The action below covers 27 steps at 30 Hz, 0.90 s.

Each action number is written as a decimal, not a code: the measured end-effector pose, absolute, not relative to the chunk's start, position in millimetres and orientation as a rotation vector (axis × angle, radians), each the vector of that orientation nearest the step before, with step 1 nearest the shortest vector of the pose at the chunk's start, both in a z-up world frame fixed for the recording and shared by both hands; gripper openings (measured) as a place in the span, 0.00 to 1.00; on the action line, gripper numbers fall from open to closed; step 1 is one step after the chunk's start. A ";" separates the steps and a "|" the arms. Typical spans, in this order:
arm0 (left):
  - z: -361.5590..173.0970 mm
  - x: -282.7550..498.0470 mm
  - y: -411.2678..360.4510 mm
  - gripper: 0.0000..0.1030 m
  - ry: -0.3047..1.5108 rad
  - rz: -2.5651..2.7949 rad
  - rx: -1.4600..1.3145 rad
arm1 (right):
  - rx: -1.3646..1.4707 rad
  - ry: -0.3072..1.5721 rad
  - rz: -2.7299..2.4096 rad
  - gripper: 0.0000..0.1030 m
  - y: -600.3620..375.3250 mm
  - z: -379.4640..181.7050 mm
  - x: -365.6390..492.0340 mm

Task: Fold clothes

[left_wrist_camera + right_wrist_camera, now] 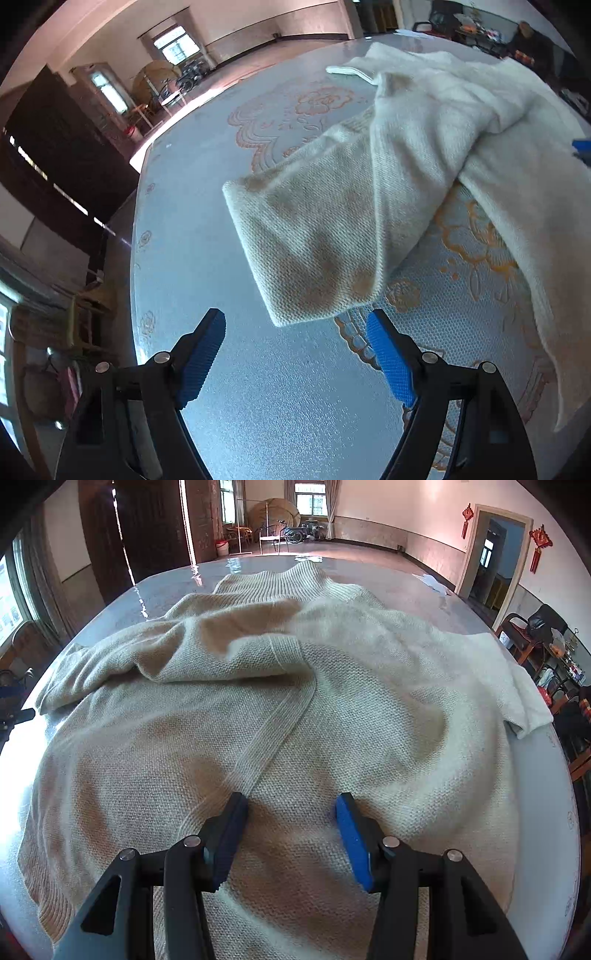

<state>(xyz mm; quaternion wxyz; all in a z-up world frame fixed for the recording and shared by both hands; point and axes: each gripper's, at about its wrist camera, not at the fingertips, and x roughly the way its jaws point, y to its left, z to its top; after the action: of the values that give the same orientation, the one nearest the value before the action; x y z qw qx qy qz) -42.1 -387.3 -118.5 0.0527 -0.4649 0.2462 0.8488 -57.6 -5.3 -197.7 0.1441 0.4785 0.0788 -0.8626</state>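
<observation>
Right now a cream knitted sweater [295,686] is lying spread over a round table [280,398] that is wearing a blue plastic cover printed with orange flowers. In the right wrist view the garment is filling most of the frame, its ribbed collar [291,579] pointing toward the top centre and its hem hanging toward the lower left edge. One sleeve [122,661] is lying folded across the body in the left half of that view, with a ribbed band running diagonally down from the middle of the frame toward the gripper. The other sleeve [517,686] is stretching out to the right edge, its cuff resting on the table cover.

The right gripper [291,805] is sitting at the bottom centre of its view, its jaws standing apart with nothing between them, and the blue pads [352,840] are hovering just over or touching the knit; which of the two cannot be told.

In the left wrist view the sweater is occupying the upper right, and a sleeve [314,240] is reaching down to the middle of the frame, its cuff end lying flat on the cover. The left gripper [295,325] is at the bottom centre, released and wide apart, grasping nothing, with its fingertips near the cuff edge yet clear of it, above bare table cover.
</observation>
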 end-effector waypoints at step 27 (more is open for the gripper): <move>-2.0 -55.0 -421.2 0.14 -0.106 2.478 -1.251 | 1.377 0.208 -2.474 0.51 -7.0 -198.9 -60.8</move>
<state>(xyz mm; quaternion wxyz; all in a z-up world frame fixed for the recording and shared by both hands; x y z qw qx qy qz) -55.0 -421.2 -2.0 0.1808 -0.4428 -0.0376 0.8774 -60.8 -7.0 -198.9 0.1505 0.4794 0.0724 -0.8615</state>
